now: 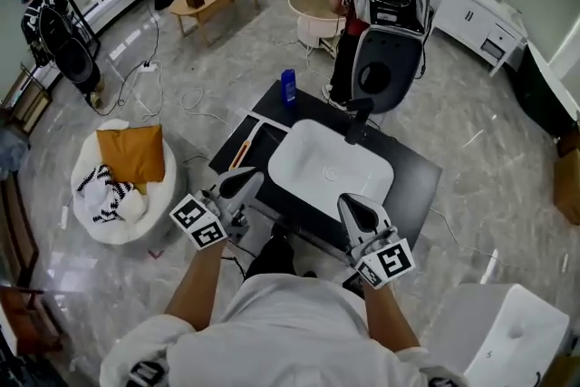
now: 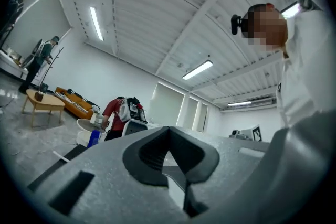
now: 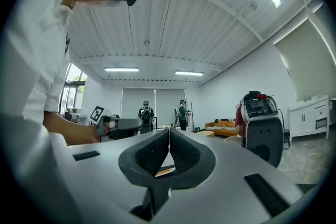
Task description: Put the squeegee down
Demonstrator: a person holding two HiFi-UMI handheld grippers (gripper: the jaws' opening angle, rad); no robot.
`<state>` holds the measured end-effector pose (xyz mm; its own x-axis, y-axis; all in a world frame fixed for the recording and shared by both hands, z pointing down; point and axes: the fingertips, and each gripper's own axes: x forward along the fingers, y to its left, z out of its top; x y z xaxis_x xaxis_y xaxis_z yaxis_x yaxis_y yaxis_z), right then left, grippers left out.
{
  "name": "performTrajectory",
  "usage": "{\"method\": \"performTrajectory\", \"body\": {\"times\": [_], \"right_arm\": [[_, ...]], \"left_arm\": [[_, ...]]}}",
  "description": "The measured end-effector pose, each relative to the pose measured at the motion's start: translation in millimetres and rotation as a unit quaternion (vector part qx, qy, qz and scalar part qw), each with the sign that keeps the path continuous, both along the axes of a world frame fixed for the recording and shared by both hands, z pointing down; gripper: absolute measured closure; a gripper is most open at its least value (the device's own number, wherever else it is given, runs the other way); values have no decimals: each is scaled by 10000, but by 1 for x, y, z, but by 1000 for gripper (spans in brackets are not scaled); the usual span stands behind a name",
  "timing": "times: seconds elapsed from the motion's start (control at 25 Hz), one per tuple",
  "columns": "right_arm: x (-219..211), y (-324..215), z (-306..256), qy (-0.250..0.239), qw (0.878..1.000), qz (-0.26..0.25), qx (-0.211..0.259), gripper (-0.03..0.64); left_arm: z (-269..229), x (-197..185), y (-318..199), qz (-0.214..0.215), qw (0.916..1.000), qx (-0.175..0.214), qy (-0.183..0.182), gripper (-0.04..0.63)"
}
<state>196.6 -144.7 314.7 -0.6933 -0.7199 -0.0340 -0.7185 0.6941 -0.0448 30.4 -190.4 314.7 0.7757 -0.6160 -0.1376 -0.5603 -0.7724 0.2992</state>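
Observation:
The squeegee, with an orange handle, lies on the black counter just left of the white sink. No gripper touches it. My left gripper hangs near the counter's front left edge, close to my body, with its jaws shut and nothing between them. My right gripper is over the sink's front right rim, also shut and empty. In the left gripper view the left gripper points out level into the room. In the right gripper view the right gripper does the same, with its pads together.
A black faucet stands behind the sink and a blue bottle at the counter's far corner. A person in red with a backpack stands beyond the counter. A white beanbag with an orange cushion is at the left, and a white box at the lower right.

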Motion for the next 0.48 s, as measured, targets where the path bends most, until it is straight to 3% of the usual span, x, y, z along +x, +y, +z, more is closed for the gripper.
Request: {"method": "performTrajectory", "body": {"times": [0.2, 0.32, 0.48], "right_arm": [[1, 46, 15, -185, 9995, -89, -225, 601], [6, 64, 32, -267, 9984, 142, -478, 601], [1, 86, 46, -142, 9974, 398, -579, 601]], "left_arm": [[14, 7, 74, 96, 9999, -116, 41, 578], [30, 6, 102, 76, 9994, -329, 0, 580], [44, -17, 123, -362, 9984, -245, -360, 580]]}}
